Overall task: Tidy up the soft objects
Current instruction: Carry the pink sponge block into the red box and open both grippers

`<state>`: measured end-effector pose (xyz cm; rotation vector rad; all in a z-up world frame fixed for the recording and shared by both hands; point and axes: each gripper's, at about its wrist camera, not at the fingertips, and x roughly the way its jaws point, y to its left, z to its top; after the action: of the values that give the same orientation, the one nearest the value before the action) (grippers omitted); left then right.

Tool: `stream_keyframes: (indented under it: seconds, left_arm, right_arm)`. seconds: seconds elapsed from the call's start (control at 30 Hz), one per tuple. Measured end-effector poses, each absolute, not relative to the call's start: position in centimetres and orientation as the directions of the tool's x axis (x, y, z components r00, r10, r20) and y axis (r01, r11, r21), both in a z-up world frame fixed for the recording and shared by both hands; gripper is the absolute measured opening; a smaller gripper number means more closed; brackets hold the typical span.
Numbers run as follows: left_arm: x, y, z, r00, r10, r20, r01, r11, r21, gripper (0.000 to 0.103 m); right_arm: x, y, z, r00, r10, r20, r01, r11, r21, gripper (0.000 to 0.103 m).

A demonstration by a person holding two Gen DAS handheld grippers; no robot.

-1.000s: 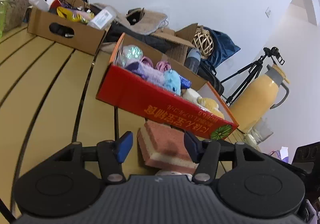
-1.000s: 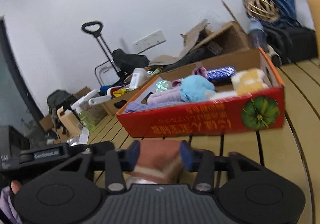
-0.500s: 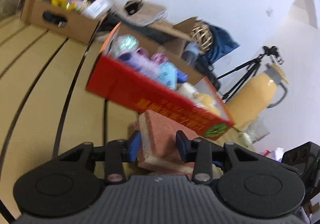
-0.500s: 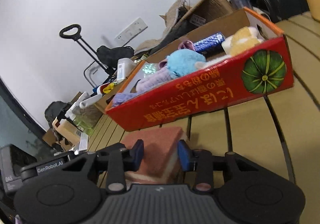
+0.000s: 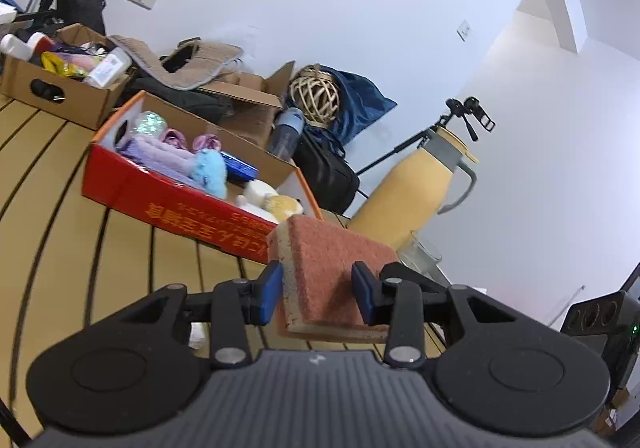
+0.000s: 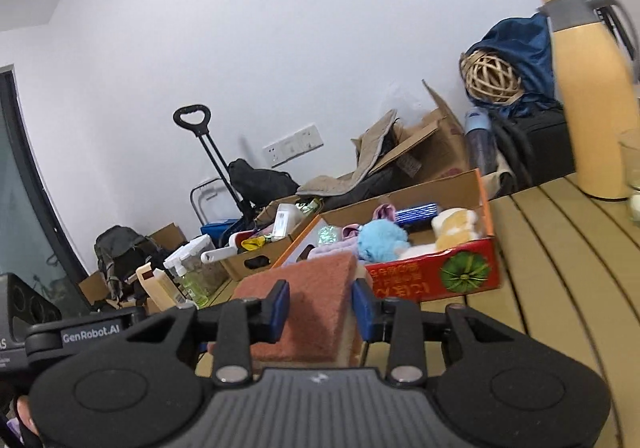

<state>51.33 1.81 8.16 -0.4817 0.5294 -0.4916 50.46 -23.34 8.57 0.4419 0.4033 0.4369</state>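
Both grippers pinch the same sponge [image 5: 332, 272]: left gripper [image 5: 316, 290] jaws clamped on its sides, right gripper [image 6: 318, 306] jaws likewise. Sponge is off the table [image 5: 80, 232], lower centre of both frames. Red box [image 5: 176, 204] of soft toys lies ahead, up-left in left view; its open top is the probable drop spot.

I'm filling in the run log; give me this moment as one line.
left gripper: shut on sponge | right gripper: shut on sponge | sponge: lifted above table | red box: ahead, holds plush toys
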Motion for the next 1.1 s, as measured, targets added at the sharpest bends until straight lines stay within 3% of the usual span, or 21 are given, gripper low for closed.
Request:
stream_keyframes:
  seconds: [0.17,0.3,0.6,0.7,0.8,0.97,1.1]
  left_arm:
    - [53.8,-0.1,9.3,0.751,-0.557,-0.354,0.336,0.785,-0.521,0.039]
    - [60.1,-0.9,10.3,0.717,-0.595,-0.362,0.334,0.750,-0.571,0.038]
    - [75.7,-1.3,7.2,0.667,-0.611,-0.426,0.249,0.722,-0.646,0.038]
    - [79.4,-1.1,4.8,0.668,-0.548,-0.503,0.189,0.779,-0.598,0.036]
    - [81.3,-1.2,3.0,0.662,-0.446,-0.602,0.155,0.868,-0.473,0.034]
    - [80.9,-0.7,2.4,0.669,-0.395,-0.630,0.172,0.906,-0.386,0.025]
    - [80.7,-2.6,2.0,0.683,-0.360,-0.636,0.204,0.930,-0.307,0.029]
  right_arm:
    - [50.7,-25.0,9.0,0.844,0.464,-0.268,-0.298,0.822,0.485,0.034]
    - [53.9,-26.1,10.5,0.862,0.438,-0.255,-0.293,0.842,0.453,0.032]
    - [68.7,-26.9,11.5,0.851,0.392,-0.349,-0.245,0.884,0.398,0.031]
    - [74.2,-25.7,10.0,0.824,0.383,-0.416,-0.225,0.897,0.381,0.030]
    - [78.7,-23.7,7.3,0.780,0.377,-0.500,-0.216,0.912,0.350,0.026]
    - [82.0,-20.8,3.9,0.698,0.374,-0.611,-0.229,0.925,0.305,0.026]
    - [81.8,-21.2,2.8,0.665,0.365,-0.651,-0.218,0.929,0.299,0.022]
